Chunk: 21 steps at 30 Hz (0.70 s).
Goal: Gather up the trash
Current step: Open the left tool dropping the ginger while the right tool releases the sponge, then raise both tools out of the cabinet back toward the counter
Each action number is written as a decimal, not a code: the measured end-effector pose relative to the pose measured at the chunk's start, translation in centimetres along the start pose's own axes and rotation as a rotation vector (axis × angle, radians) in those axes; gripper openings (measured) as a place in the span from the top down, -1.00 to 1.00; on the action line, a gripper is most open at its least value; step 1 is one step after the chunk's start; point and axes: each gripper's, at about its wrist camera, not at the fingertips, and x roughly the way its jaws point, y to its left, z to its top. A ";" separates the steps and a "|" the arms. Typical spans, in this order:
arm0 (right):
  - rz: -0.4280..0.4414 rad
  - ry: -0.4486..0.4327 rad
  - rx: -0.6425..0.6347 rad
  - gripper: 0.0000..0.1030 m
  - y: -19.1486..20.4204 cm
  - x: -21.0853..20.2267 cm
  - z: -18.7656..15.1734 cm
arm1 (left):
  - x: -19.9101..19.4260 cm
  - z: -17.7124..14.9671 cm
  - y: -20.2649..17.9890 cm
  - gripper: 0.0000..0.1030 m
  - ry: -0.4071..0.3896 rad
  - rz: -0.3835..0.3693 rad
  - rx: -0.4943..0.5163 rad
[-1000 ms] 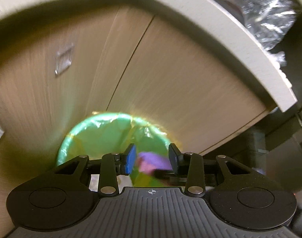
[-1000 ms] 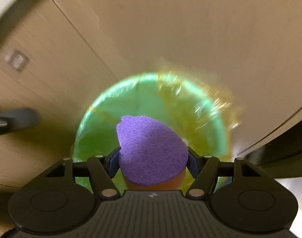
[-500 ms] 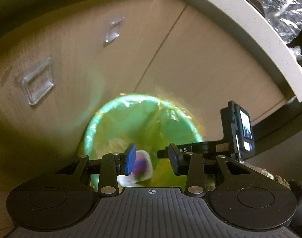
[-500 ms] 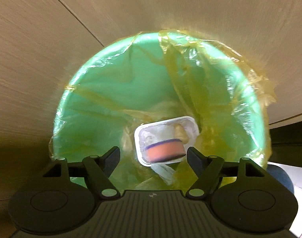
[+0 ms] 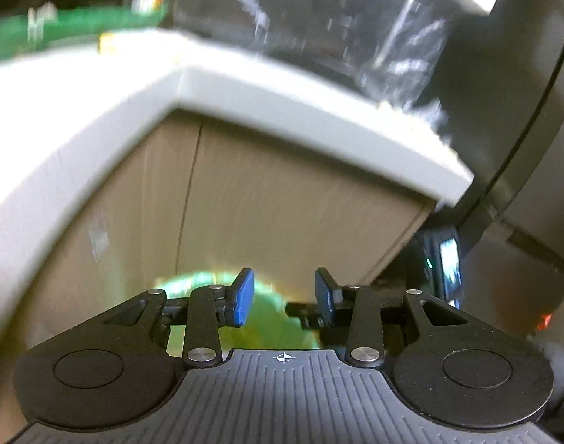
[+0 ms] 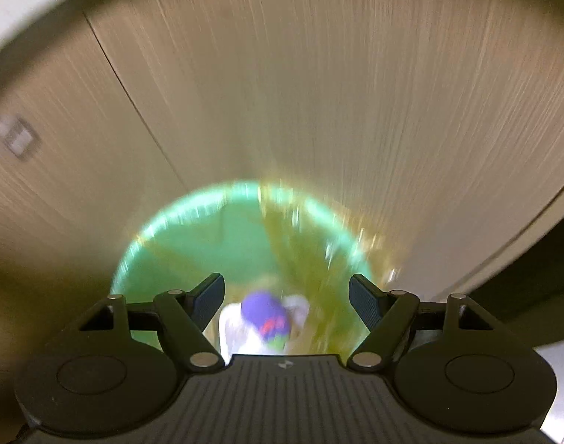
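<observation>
The pale desk [image 5: 245, 85] bore a blurred green board [image 5: 78, 26] near its far edge and crinkled clear plastic [image 5: 374, 37] toward its right end.

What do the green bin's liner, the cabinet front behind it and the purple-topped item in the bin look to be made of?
Liner: thin yellowish plastic film, glossy, going by its wrinkles and glints. Cabinet front: pale wood-look panel, matt, with fine vertical grain; veneer or laminate, blur leaves that open. Purple-topped item: probably a sponge with a scouring layer over orange foam, but too blurred here to confirm.
</observation>
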 end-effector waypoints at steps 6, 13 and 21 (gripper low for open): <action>0.027 -0.189 -0.082 -0.51 1.6 -6.1 2.6 | -6.5 5.0 -1.8 0.22 -0.163 0.035 0.104; 0.049 -0.385 -0.128 -0.55 4.0 -11.8 6.0 | -12.7 8.6 -1.7 0.22 -0.382 0.141 0.103; 0.054 -0.514 -0.196 -0.58 7.6 -15.5 10.0 | -18.7 10.6 2.1 0.22 -0.566 0.293 -0.082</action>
